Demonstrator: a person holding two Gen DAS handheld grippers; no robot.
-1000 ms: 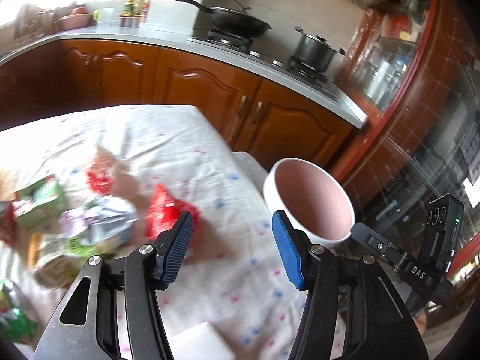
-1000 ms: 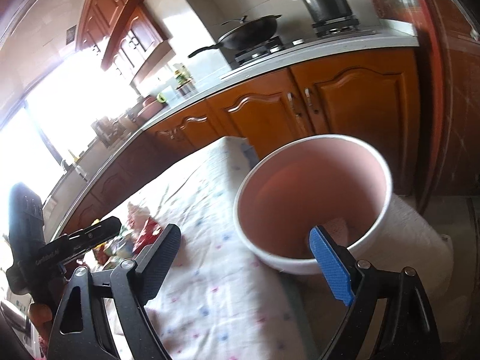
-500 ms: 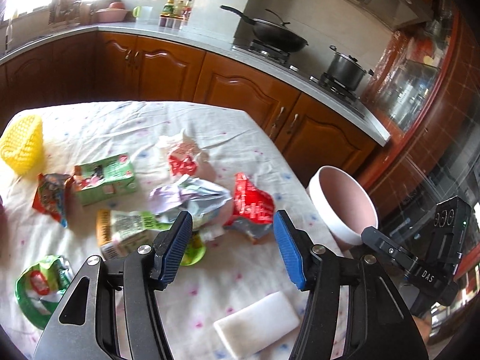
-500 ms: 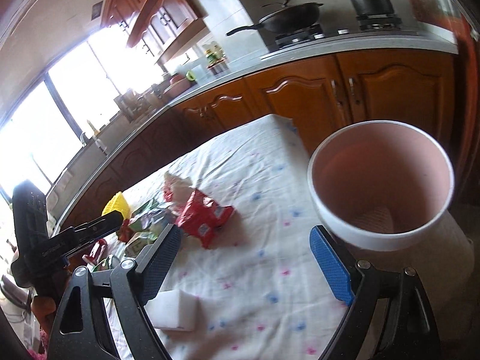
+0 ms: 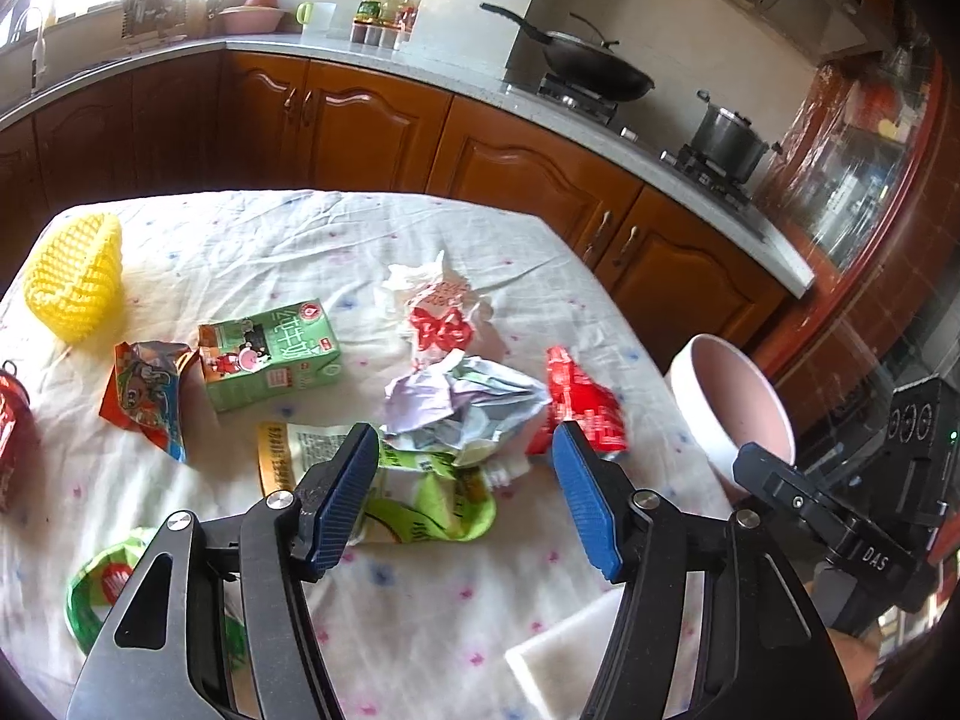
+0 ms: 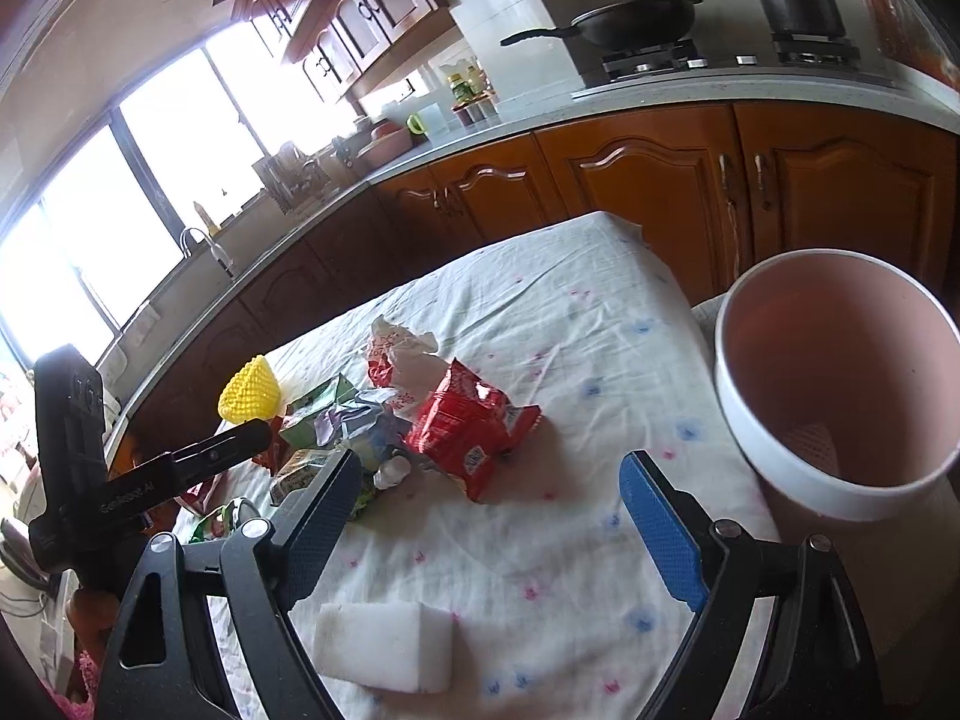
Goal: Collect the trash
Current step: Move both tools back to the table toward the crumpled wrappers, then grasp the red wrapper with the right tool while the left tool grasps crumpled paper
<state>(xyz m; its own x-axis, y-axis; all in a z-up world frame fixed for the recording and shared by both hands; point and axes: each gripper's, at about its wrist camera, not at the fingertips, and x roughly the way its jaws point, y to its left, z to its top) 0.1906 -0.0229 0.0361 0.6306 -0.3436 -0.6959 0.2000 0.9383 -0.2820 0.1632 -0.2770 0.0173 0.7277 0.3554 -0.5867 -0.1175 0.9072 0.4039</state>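
Note:
Trash lies on a table with a white dotted cloth (image 5: 300, 240): a red snack wrapper (image 5: 579, 399) (image 6: 471, 429), crumpled paper (image 5: 462, 399), a green milk carton (image 5: 267, 354), a white bag with red print (image 5: 438, 312), a green-yellow packet (image 5: 420, 498), an orange wrapper (image 5: 147, 387) and a yellow foam net (image 5: 75, 285). A pink bin with a white rim (image 6: 840, 372) (image 5: 729, 402) stands off the table's right edge. My left gripper (image 5: 465, 498) is open above the packet. My right gripper (image 6: 492, 522) is open above bare cloth, near the red wrapper.
A white sponge block (image 6: 384, 648) (image 5: 564, 660) lies near the table's front edge. A green ring-shaped wrapper (image 5: 99, 588) lies front left, a red object (image 5: 12, 432) at the far left. Wooden kitchen cabinets (image 5: 528, 174) with a wok and a pot run behind.
Both grippers have drawn back and up from the bin, so more of the table and the trash shows. Both stay open and empty.

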